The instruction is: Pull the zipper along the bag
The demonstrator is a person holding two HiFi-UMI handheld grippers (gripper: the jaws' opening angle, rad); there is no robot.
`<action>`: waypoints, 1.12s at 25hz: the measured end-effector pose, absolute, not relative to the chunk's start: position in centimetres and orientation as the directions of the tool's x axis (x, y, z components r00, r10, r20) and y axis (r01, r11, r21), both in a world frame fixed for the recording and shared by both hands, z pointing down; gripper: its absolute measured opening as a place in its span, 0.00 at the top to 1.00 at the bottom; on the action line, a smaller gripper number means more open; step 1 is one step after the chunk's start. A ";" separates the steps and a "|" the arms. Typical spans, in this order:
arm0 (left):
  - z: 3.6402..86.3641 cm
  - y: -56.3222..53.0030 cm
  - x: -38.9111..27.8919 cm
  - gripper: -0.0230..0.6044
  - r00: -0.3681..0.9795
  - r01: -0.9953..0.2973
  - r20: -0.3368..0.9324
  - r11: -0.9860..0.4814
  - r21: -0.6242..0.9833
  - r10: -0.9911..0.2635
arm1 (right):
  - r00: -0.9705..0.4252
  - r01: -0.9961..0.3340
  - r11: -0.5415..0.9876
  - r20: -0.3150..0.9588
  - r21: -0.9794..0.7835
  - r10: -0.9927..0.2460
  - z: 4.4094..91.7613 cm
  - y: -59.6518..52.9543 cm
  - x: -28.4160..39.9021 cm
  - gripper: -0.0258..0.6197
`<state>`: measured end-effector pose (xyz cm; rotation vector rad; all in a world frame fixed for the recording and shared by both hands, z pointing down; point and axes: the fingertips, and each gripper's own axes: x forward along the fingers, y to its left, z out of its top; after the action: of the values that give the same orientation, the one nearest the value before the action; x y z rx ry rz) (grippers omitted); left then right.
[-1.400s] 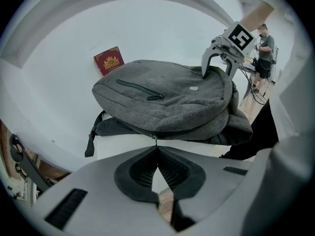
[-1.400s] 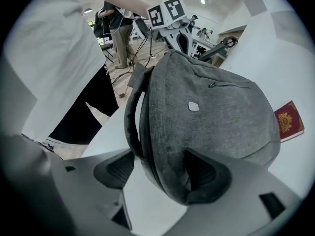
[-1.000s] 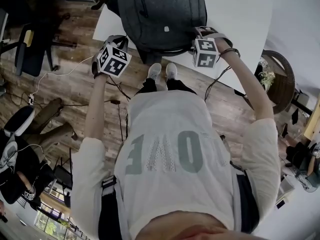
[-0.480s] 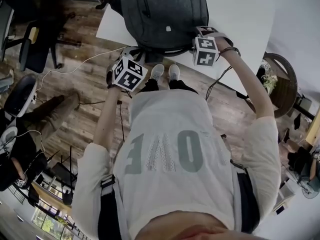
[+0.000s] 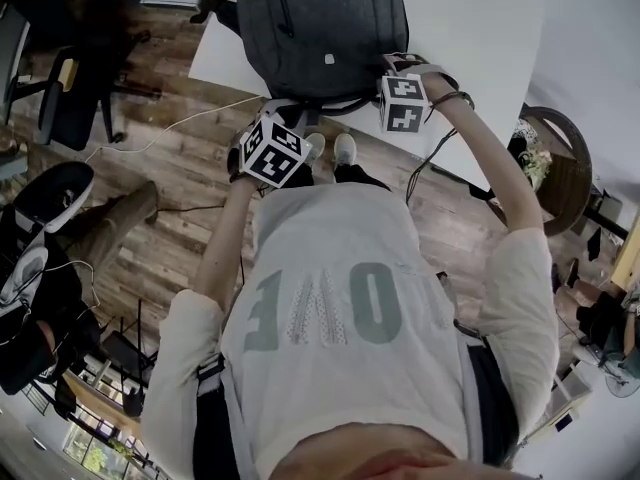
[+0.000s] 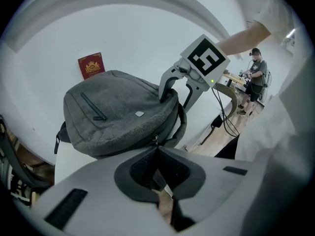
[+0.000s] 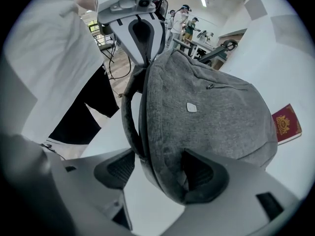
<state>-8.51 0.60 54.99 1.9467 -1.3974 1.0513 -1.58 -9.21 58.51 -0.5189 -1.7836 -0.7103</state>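
The white worktop [image 5: 480, 38] carries the grey bag [image 5: 320, 28], which lies flat with its bottom end at the edge nearest the person. The right hand-held gripper [image 7: 160, 173], jaws spread wide, clamps the bag's near corner, apparently to anchor the fabric against the pull. The left hand-held gripper [image 6: 157, 149] has its 2 jaws pressed together on what looks like the small zipper pull [image 6: 155, 140] at the bag's near rim, placed to draw it along the track.

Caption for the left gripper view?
Left gripper jaws shut on the small zipper pull of the grey fabric backpack; right gripper grips its far side.
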 end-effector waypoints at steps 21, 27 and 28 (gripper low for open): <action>56.6 1.1 -9.4 0.92 0.162 -0.964 0.806 -0.264 0.007 -0.569 | -0.356 0.113 0.987 0.932 0.110 -0.063 55.5 -25.1 -8.9 0.48; 57.3 2.9 -12.8 0.92 0.087 -0.962 0.818 -0.261 -0.080 -0.569 | -0.326 0.048 0.998 0.945 0.044 -0.026 56.0 -22.8 -6.9 0.49; 57.5 3.1 -13.7 0.92 0.081 -0.963 0.821 -0.258 -0.082 -0.565 | -0.313 0.053 0.998 0.950 0.036 -0.018 56.1 -22.0 -6.2 0.49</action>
<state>-13.73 3.09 57.46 1.8744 -1.5035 1.0629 -6.19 -21.96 56.10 -0.0253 -1.8877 -0.0706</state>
